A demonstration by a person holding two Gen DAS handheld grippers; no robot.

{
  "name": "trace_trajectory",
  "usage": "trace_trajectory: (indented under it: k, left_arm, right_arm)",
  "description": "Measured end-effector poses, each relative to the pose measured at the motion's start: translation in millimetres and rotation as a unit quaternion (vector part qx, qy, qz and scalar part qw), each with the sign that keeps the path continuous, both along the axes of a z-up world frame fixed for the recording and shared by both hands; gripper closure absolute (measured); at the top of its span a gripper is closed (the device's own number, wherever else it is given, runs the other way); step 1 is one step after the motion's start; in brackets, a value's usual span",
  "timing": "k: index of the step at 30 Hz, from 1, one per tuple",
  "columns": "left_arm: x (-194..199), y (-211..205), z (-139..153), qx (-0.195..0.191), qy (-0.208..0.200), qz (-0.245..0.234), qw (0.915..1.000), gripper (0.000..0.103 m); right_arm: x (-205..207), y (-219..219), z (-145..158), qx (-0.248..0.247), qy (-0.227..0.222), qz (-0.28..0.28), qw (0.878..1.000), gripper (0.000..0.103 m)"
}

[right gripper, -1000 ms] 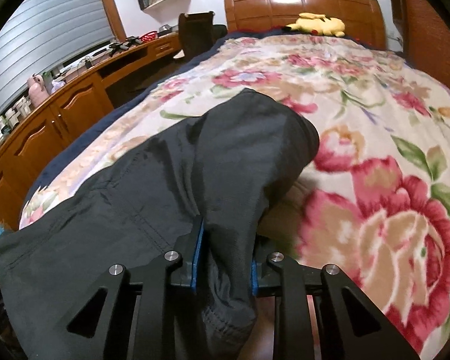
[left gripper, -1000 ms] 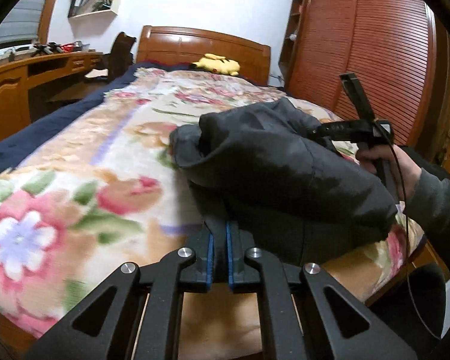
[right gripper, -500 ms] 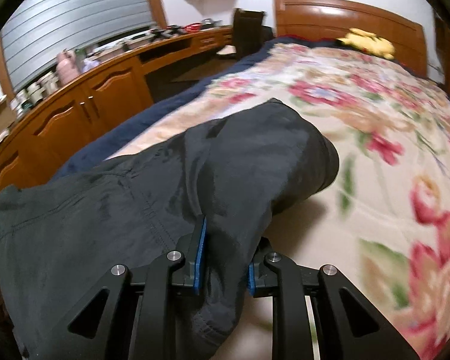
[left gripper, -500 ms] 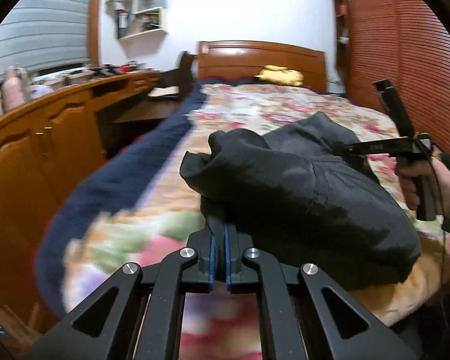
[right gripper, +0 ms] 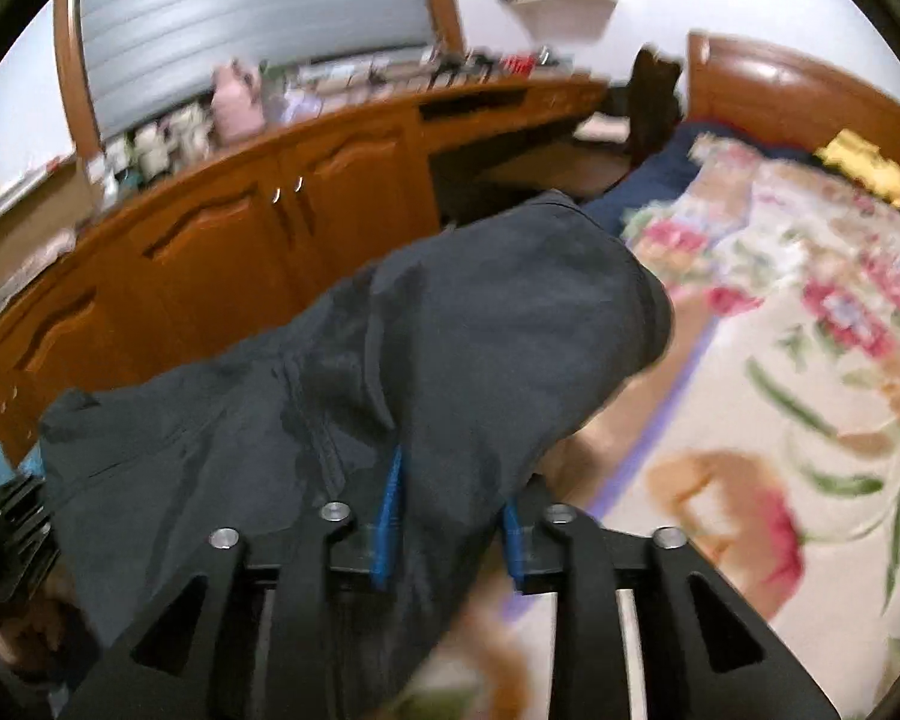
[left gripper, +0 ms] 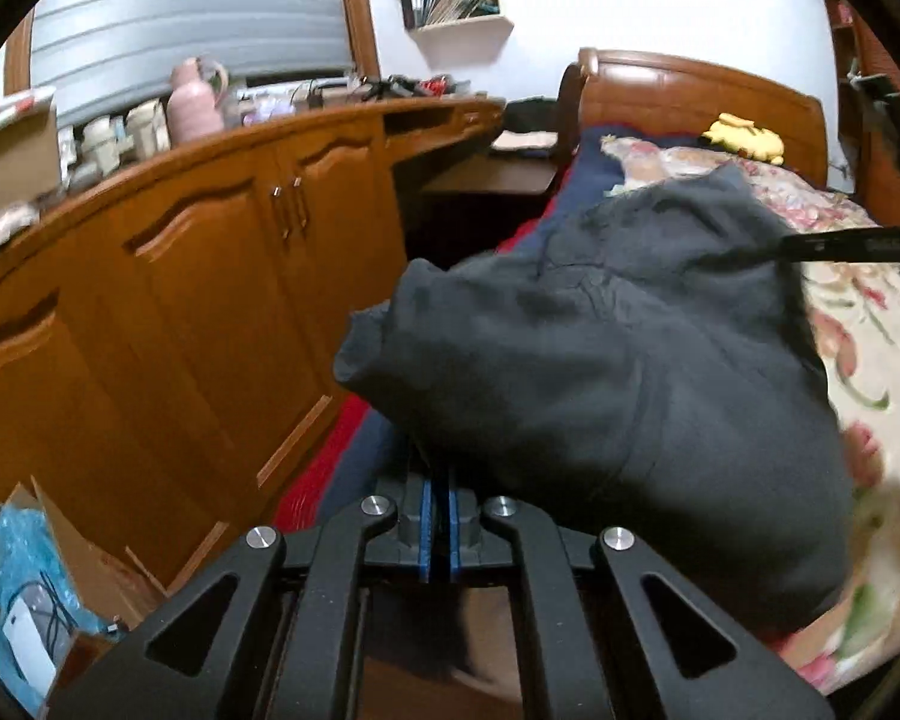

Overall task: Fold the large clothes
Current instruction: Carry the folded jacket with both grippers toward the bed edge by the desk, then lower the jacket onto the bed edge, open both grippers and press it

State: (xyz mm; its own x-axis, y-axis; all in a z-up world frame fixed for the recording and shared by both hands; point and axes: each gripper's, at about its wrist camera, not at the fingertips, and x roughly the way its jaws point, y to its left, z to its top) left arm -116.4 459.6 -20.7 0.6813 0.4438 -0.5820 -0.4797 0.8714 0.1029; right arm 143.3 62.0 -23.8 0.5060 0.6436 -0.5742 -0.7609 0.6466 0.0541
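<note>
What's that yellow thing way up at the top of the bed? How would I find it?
Start at the big bed with the flowery blanket and look to its far end, where the curved wooden headboard stands. Lying on the bedding right in front of that headboard is a small yellow soft toy. It is the only bright yellow thing there, far beyond the dark garment.
</note>
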Motion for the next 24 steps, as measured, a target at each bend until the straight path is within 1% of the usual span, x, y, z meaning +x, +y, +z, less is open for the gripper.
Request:
trace_trajectory:
  k: [1,2,5,7,8,9,10,11,12,14,15,16,17,19,21,23,24]
  left_arm:
    - [-3,2,-5,-0.004,0.0,0.003,1.0,0.099]
    - [-7,3,-8,-0.009,0.0,0.006,0.9999,0.099]
    - [-5,4,-8,-0.01,0.0,0.01,0.9999,0.099]
    - [-3,1,-7,-0.003,0.005,0.012,0.9999,0.098]
    - [-3,-1,-5,0.001,0.007,0.014,0.9999,0.095]
    - [-5,-2,-4,0.004,0.007,0.014,0.9999,0.093]
    - [-8,-4,-2,0.007,0.004,0.012,0.9999,0.087]
    - [-13,-9,2,0.012,-0.002,0.008,0.9999,0.078]
    - [-15,-8,5,0.015,-0.007,0.006,0.9998,0.072]
    - [-22,-13,15,0.02,-0.025,-0.001,0.9995,0.05]
    - [-25,-15,20,0.016,-0.031,-0.006,0.9994,0.044]
    - [-29,-18,27,0.014,-0.041,-0.007,0.999,0.034]
    - [-33,-21,31,0.016,-0.051,-0.008,0.9985,0.029]
    - [-39,-29,43,0.023,-0.073,-0.008,0.997,0.028]
    - [-42,-36,55,0.017,-0.096,-0.016,0.9951,0.027]
    - [-38,-40,61,0.003,-0.102,-0.027,0.9944,0.027]
    - [-34,-42,62,-0.002,-0.101,-0.032,0.9944,0.027]
  right_arm:
    - [-4,-2,-6,-0.002,-0.02,0.0,1.0,0.065]
    - [-7,-4,-11,-0.003,-0.029,0.006,1.0,0.06]
    - [-11,-13,-30,-0.012,-0.008,0.019,1.0,0.06]
    - [-13,-20,-37,-0.013,-0.012,0.017,1.0,0.06]
    - [-14,-24,-40,-0.012,-0.016,0.019,1.0,0.06]
    - [-16,-30,-42,-0.01,-0.017,0.02,1.0,0.06]
    - [-20,-33,-43,-0.009,-0.018,0.021,1.0,0.06]
    - [-20,-32,-42,-0.009,-0.018,0.022,1.0,0.06]
    - [-21,-36,-44,-0.009,-0.019,0.022,1.0,0.06]
    - [-30,-43,-45,-0.011,-0.023,0.024,0.999,0.06]
    - [-35,-49,-42,-0.012,-0.027,0.025,0.999,0.06]
    - [-37,-50,-43,-0.014,-0.029,0.026,0.999,0.06]
    - [-44,-51,-39,-0.013,-0.032,0.028,0.999,0.06]
    - [-54,-57,-33,-0.011,-0.039,0.028,0.999,0.06]
    - [-58,-62,-32,-0.006,-0.041,0.031,0.999,0.06]
    - [-62,-67,-30,-0.005,-0.042,0.033,0.999,0.06]
    - [-74,-75,-27,-0.005,-0.044,0.036,0.998,0.06]
